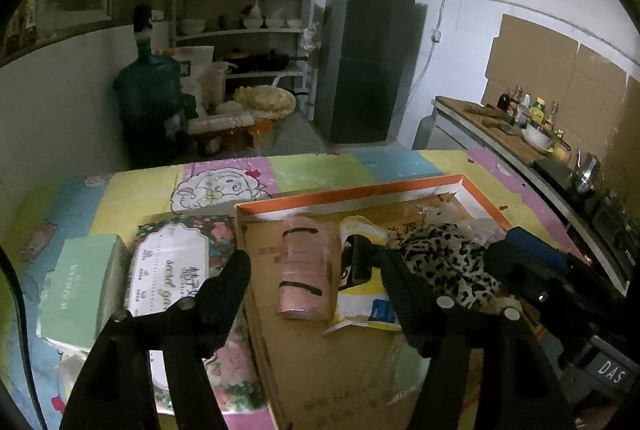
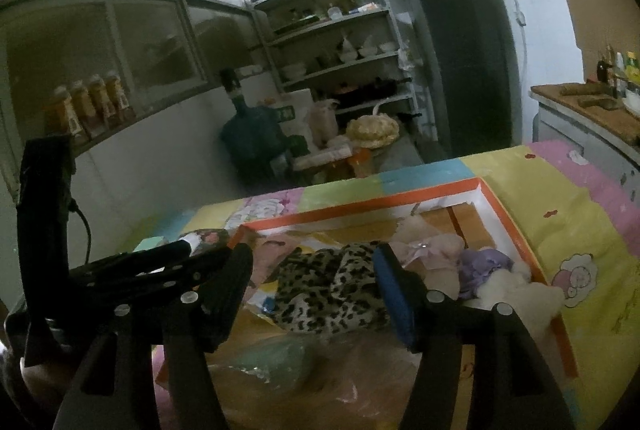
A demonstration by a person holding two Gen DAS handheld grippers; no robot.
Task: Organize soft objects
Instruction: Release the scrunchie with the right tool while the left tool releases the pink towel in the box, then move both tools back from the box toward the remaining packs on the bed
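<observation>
An orange-rimmed cardboard box (image 1: 352,192) lies on the table. In it are a pink rolled cloth (image 1: 306,266), a leopard-print cloth (image 1: 444,254) and a yellow-and-white plastic bag (image 1: 368,306). My left gripper (image 1: 310,262) is open, its fingers either side of the pink roll, above it. In the right wrist view my right gripper (image 2: 314,266) is open over the leopard-print cloth (image 2: 320,294). Pink fluffy (image 2: 432,250), purple (image 2: 486,266) and white plush (image 2: 520,290) items lie in the box (image 2: 516,230) to the right.
A floral tissue pack (image 1: 172,270) and a mint green box (image 1: 80,290) sit left of the orange-rimmed box. The table has a colourful cartoon cover (image 1: 320,170). Behind stand a shelf (image 1: 248,10), a fridge (image 1: 368,58), a water jug (image 1: 148,86) and a counter (image 1: 520,134).
</observation>
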